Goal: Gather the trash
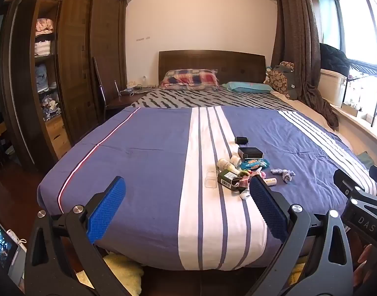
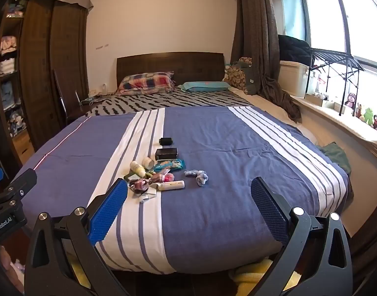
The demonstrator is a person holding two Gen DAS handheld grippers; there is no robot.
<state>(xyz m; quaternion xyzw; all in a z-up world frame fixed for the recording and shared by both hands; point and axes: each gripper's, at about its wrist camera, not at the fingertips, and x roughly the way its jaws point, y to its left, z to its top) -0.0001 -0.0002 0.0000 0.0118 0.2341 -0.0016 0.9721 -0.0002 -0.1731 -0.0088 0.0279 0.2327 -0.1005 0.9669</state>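
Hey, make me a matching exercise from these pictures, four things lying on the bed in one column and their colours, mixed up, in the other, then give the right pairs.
Things:
1. flat rectangular box
2. crumpled small sock
3. plastic snack wrapper
4. lying plastic tube

Colours:
A. white
B. bright blue with orange print
C. black
D. pale blue and grey

Pairs: 1-C, 2-D, 3-B, 4-A

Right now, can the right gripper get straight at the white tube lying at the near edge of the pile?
Probably yes. The right gripper is open and empty, and the white tube lies uncovered on the bedspread, with only bare fabric between them.
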